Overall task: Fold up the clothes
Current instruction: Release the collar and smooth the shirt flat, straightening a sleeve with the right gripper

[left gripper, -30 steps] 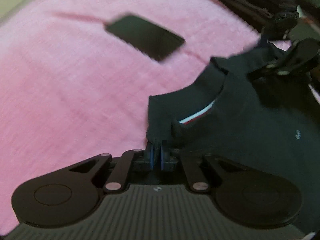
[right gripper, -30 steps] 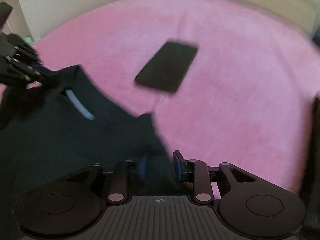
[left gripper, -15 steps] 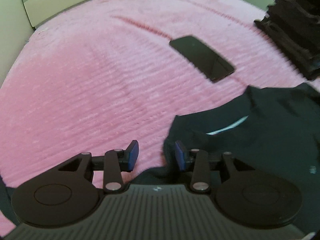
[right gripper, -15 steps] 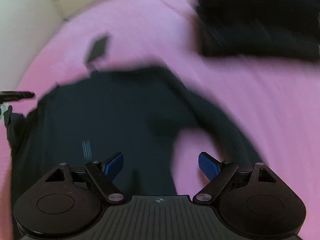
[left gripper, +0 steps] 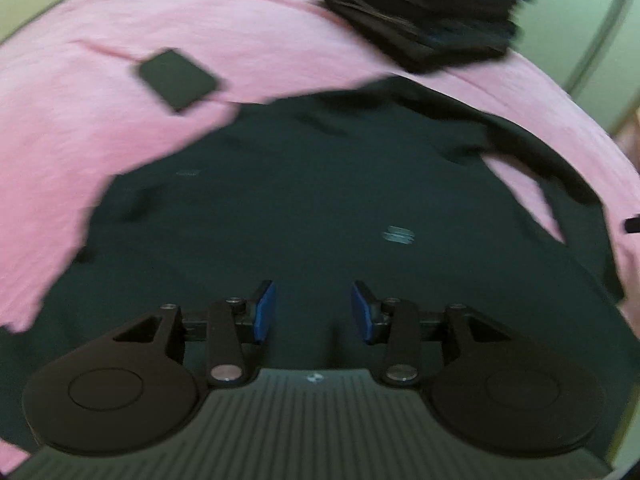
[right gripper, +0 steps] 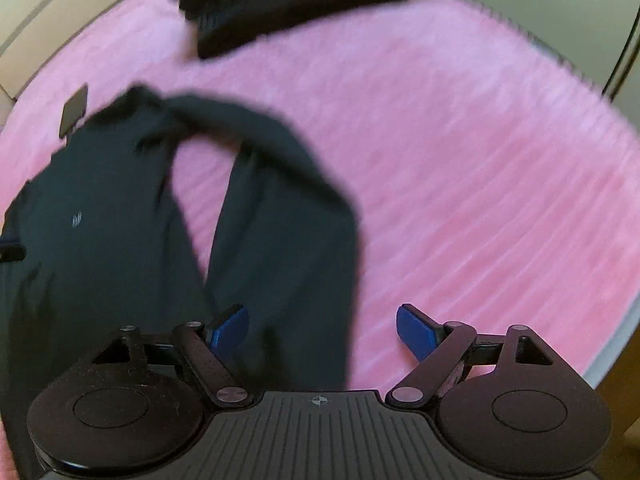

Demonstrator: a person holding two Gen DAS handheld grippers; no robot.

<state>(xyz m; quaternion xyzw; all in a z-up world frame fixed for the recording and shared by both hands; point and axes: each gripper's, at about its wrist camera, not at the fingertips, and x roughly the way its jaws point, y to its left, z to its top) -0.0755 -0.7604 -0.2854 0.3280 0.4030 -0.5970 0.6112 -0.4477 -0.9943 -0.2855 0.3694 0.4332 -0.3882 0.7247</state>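
Right gripper [right gripper: 322, 330] agape over sleeve edge [right gripper: 348, 240], pink blanket [right gripper: 460, 160] beyond.

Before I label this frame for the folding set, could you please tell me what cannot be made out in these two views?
- Shirt hem: left wrist view, hidden behind the left gripper body.
- Chest logo: both views, too small and blurred to read.
- Folded stack: both views, cut off by the top edge, so its count is unclear.
- Phone: smeared by motion blur; in the right wrist view, only a sliver.
- Right gripper: open above the sleeve; contact unclear.
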